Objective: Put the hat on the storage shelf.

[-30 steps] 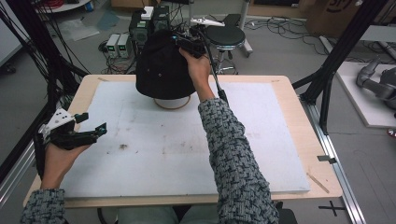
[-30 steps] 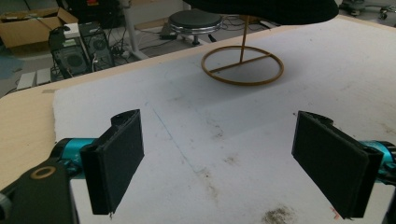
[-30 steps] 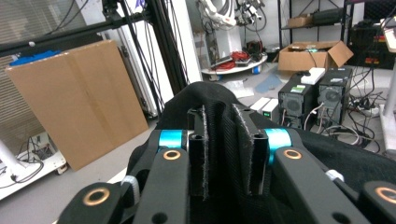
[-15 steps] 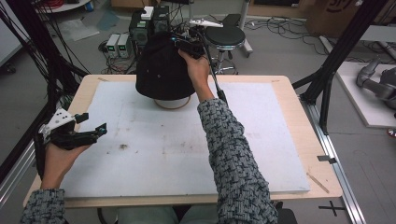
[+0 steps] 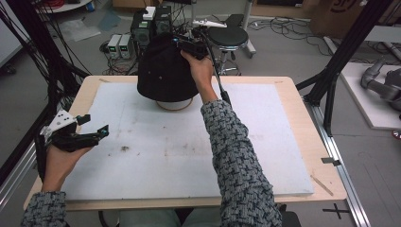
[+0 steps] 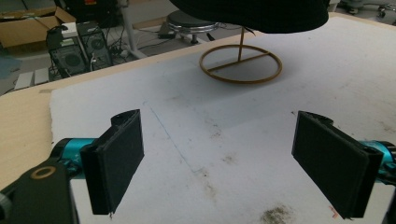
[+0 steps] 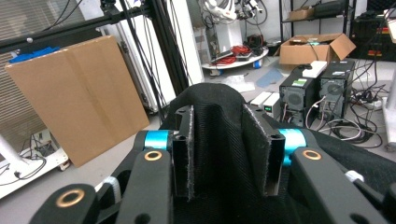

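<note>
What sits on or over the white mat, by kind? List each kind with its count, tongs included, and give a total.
Black hat, pinched by the right tongs: 1
Gold wire stand with a ring base, under the hat: 1
Hand-held tongs, the left tongs open over the mat, the right shut on the hat: 2
Total: 4

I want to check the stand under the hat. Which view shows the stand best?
The left gripper view: the stand shows its whole ring base, crossbar and post. The high view shows part of the ring below the hat.
</note>
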Available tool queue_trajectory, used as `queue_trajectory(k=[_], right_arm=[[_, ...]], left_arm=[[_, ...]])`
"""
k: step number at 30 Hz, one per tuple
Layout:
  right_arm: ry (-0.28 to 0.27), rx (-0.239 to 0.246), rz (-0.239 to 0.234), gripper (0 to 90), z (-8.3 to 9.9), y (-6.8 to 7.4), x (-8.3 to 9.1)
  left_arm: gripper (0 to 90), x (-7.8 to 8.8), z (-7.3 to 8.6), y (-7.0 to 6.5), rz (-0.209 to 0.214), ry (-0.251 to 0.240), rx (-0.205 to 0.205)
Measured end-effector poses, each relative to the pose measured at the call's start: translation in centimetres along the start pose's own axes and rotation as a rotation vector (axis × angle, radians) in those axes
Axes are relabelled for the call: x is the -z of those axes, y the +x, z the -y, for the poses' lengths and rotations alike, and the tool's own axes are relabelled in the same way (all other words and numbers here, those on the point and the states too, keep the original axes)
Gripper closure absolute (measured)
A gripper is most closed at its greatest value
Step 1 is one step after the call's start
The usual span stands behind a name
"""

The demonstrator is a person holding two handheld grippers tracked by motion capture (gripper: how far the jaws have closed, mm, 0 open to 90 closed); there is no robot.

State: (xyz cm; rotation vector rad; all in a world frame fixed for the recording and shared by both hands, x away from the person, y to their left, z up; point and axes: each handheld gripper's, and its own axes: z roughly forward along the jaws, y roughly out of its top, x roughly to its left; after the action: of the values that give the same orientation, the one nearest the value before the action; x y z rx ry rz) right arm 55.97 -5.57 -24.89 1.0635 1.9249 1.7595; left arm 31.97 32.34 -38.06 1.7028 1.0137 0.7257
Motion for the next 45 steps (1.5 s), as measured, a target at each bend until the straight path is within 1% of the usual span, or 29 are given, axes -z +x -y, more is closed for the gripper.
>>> queue_trajectory(k=[3,7,10,15,18,19,27,30,32,35,37,40,45], right_arm=[[0.001,0.003,0.001,63.4,0.0,-0.1,0.0],[0.004,-0.009,0.004,59.3,0.0,-0.3,0.1],[0.008,-0.020,-0.001,58.1,0.0,-0.4,0.1],[0.006,-0.022,-0.002,54.8,0.0,-0.4,0.0],[0.007,-0.035,-0.003,51.2,0.1,-0.6,0.0],[0.009,-0.047,-0.004,50.9,0.1,-0.6,0.1],[0.003,-0.058,-0.009,46.7,0.0,-0.9,0.2],[0.002,-0.065,-0.011,42.0,0.0,-0.9,0.2],[0.004,-0.076,-0.010,41.1,0.0,-0.8,0.2],[0.012,-0.054,0.007,41.1,0.0,-0.9,0.3],[0.017,-0.065,0.000,41.0,-0.1,-0.9,0.4],[0.015,-0.052,0.007,40.7,-0.2,-1.0,0.6],[0.025,-0.047,0.015,37.5,-0.5,-1.2,1.1]], left_arm=[[16.9,0.1,0.0,0.1,-0.003,0.000,-0.002],[16.9,0.0,0.0,0.0,-0.001,0.000,0.000],[16.9,0.0,0.0,0.0,0.002,0.000,-0.001],[16.9,0.0,0.0,0.1,-0.001,0.002,-0.003],[16.9,0.0,0.0,0.1,-0.001,0.003,-0.003],[16.9,0.0,0.0,0.0,0.001,0.000,0.000],[16.9,0.0,0.0,0.0,0.002,0.000,0.000],[16.9,0.0,0.0,0.0,0.002,0.001,-0.001],[16.9,0.0,0.0,0.0,0.002,0.000,0.000],[16.9,0.0,0.0,0.0,0.003,-0.001,-0.003],[16.9,0.0,-0.1,0.0,0.003,-0.001,-0.004],[16.9,0.0,0.0,0.1,0.002,0.001,-0.003],[16.9,0.0,-0.1,0.0,0.007,-0.002,-0.007]])
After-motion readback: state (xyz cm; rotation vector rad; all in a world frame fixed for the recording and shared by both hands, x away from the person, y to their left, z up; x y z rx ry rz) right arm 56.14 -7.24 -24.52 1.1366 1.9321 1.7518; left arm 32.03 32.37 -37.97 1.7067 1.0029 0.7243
